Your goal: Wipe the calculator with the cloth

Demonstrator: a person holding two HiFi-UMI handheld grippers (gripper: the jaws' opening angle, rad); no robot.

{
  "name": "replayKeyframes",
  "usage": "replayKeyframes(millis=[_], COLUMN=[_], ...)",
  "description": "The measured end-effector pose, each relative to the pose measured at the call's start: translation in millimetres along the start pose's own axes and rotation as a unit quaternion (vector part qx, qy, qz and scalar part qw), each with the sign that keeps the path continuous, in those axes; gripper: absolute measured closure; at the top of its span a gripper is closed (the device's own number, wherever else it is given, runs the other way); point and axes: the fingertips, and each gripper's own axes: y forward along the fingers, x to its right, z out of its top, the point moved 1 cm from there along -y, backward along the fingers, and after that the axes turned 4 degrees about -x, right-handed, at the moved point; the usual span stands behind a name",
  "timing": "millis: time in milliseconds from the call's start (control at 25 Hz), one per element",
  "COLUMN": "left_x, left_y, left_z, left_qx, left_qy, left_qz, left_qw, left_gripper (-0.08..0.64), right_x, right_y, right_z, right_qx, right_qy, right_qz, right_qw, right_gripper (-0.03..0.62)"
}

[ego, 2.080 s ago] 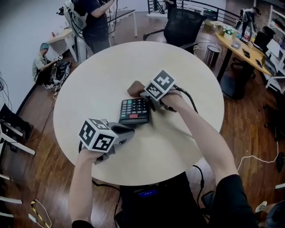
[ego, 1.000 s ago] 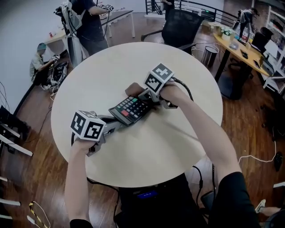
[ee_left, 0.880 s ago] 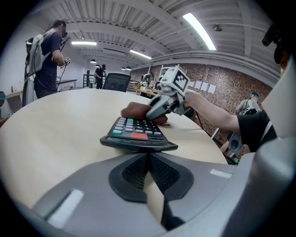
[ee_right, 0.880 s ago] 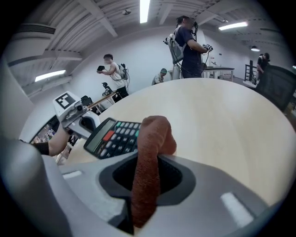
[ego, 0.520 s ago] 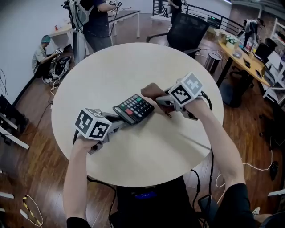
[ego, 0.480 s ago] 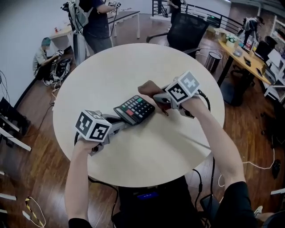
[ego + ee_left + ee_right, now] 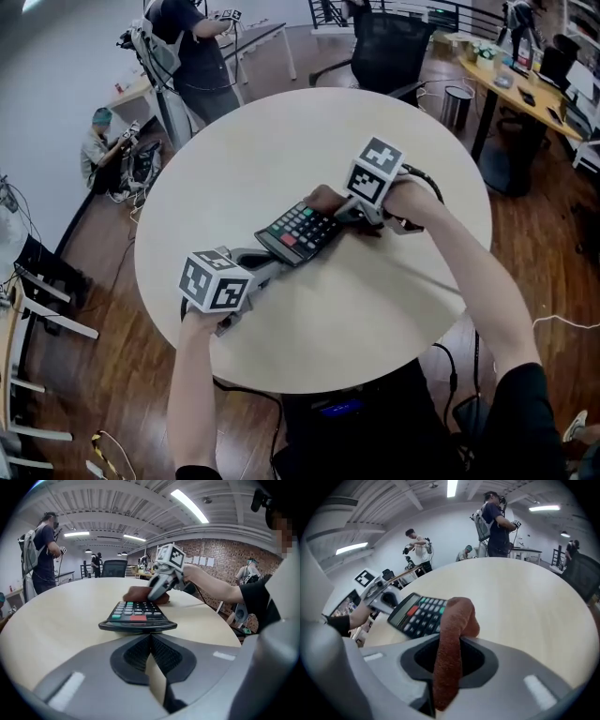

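Firstly, from the head view, we see the calculator (image 7: pixel 305 232) lying slantwise near the middle of the round table (image 7: pixel 281 131). The left gripper (image 7: pixel 272 265) meets its near end. The right gripper (image 7: pixel 339 210) is at its far end, with the brown cloth (image 7: pixel 323 199) touching the top edge.

Next, in the left gripper view, the jaws are closed together with nothing between them. Their tips sit just against the near edge of the calculator, so we judge that they only brace it and do not grip it.

Then, in the right gripper view, the jaws are clamped on the cloth, which stands up between them as a thick fold. The keys are just beyond it.

We think the main risk is sliding. If the cloth pushes sideways, the calculator may turn away from the closed tips. Hard pressure could also press keys or pull the fold out of the jaws.
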Motion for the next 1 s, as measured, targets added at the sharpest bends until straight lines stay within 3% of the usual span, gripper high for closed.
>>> replayKeyframes(millis=[80,160,240,280,360,480,560,640,720,880,920,960,1000], left_x=[-1,-5,-11,-12,-6,6,3,-2,0,5,6,6,7], left_y=[-6,-20,-37,-42,-45,-25,-9,0,6,25,29,31,32], left_z=[-6,-13,-9,-1,15,19,9,2,3,17,18,19,20], left_qx=[-0.012,-0.026,-0.025,-0.02,-0.023,-0.08,-0.131,-0.15,-0.143,-0.14,-0.142,-0.142,-0.138], left_qy=[0.014,0.052,0.124,0.174,0.284,0.417,0.477,0.512,0.533,0.561,0.563,0.561,0.552], left_qz=[0.014,0.049,0.103,0.131,0.174,0.19,0.193,0.198,0.198,0.195,0.196,0.198,0.2], left_qw=[0.9997,0.9971,0.9866,0.9757,0.9427,0.8853,0.8475,0.822,0.8099,0.7923,0.7901,0.791,0.7976], left_gripper=[0.552,0.533,0.457,0.4,0.287,0.221,0.218,0.239,0.261,0.413,0.462,0.468,0.471], right_x=[-7,-12,-19,-22,-25,-31,-34,-37,-40,-41,-42,-43,-44], right_y=[-23,-46,-63,-68,-75,-86,-92,-93,-92,-93,-94,-94,-94], right_z=[-28,-49,-62,-65,-67,-60,-55,-52,-51,-53,-54,-54,-54], right_qx=[0.014,0.056,0.106,0.128,0.16,0.191,0.206,0.214,0.217,0.23,0.231,0.233,0.236], right_qy=[-0.012,-0.011,0.001,0.008,0.015,0.011,0.009,0.007,0.008,0.016,0.019,0.021,0.021], right_qz=[-0.017,-0.029,-0.017,-0.009,-0.003,0.002,0.003,0.003,0.005,0.014,0.015,0.016,0.015], right_qw=[1.0,0.998,0.994,0.992,0.987,0.981,0.978,0.977,0.976,0.973,0.973,0.972,0.971], right_gripper=[0.506,0.506,0.506,0.506,0.506,0.506,0.505,0.506,0.506,0.506,0.506,0.506,0.506])
